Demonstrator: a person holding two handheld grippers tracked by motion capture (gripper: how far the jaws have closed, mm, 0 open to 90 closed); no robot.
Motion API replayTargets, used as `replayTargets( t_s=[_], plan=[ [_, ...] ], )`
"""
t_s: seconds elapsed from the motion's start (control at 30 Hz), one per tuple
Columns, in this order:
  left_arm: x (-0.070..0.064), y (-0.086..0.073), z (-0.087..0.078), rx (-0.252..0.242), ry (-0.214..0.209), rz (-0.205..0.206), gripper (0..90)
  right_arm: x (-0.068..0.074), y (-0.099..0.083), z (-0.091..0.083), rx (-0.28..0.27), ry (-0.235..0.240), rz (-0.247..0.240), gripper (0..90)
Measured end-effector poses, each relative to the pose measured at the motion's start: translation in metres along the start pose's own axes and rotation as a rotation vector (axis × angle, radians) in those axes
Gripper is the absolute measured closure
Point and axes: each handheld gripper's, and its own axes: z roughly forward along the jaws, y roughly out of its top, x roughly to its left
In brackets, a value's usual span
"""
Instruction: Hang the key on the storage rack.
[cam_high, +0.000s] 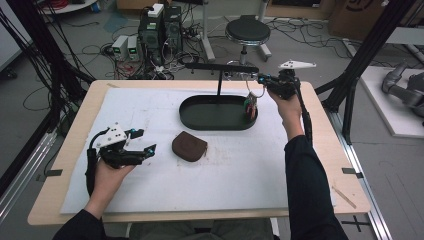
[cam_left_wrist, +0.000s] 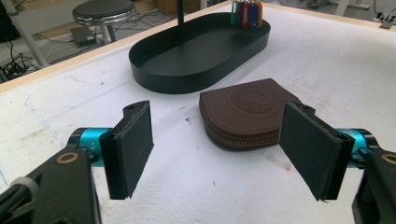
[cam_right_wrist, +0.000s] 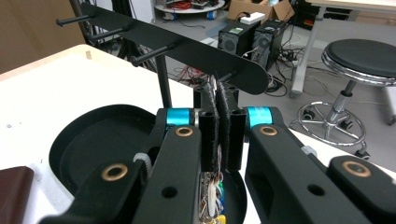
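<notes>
- Step in hand, as I read it: hanging the bunch of keys (cam_high: 251, 106) on the black rack (cam_high: 221, 66) that stands in the oval tray (cam_high: 200, 119).
- Right gripper (cam_high: 261, 78) is up at the right end of the rack's bar, jaws pressed together on the key ring (cam_high: 254, 90); the coloured tags dangle below, over the tray's right end. In the right gripper view the pads (cam_right_wrist: 218, 122) meet with a thin sliver of metal between them, just short of the end peg (cam_right_wrist: 225, 77).
- Whether the ring is already over a peg, I cannot tell.
- Next move calls for: lining the ring's opening with the end peg, sliding it on, then parting the jaws only once the peg bears the weight.
- Left gripper (cam_high: 142, 141) sits low over the bench (cam_high: 240, 175), jaws wide apart, holding nothing, aimed at the brown zip pouch (cam_left_wrist: 250, 114) lying just ahead of it and near the tray.
- Count: one key bunch, one pouch, one tray, one rack with four pegs seen, two grippers.
</notes>
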Motion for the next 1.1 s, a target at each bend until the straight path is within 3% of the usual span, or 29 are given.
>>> replayTargets(
  t_s=[0.43, 0.67, 0.7, 0.87, 0.9, 1.1],
  plan=[
    [0.001, -0.001, -0.001, 0.002, 0.0, 0.0, 26.3, 0.001, -0.002, 0.004, 0.016, -0.007, -0.003, 87.3],
    [0.001, 0.0, -0.002, -0.002, 0.003, -0.002, 26.3, -0.002, -0.001, 0.0, -0.001, -0.027, 0.017, 80.4],
    [0.001, 0.0, -0.002, -0.001, 0.003, -0.002, 26.3, -0.004, -0.001, -0.003, 0.003, -0.038, 0.017, 74.5],
    [0.001, 0.0, -0.002, -0.003, 0.003, -0.001, 26.3, -0.005, -0.001, -0.011, 0.027, -0.071, -0.005, 64.6],
    [0.001, 0.0, -0.002, -0.004, 0.003, -0.003, 26.3, -0.006, -0.003, -0.017, 0.032, -0.067, -0.003, 57.9],
    [0.005, -0.002, 0.0, 0.01, 0.007, -0.01, 26.3, -0.011, -0.014, -0.035, 0.096, -0.022, 0.031, 45.6]
  ],
)
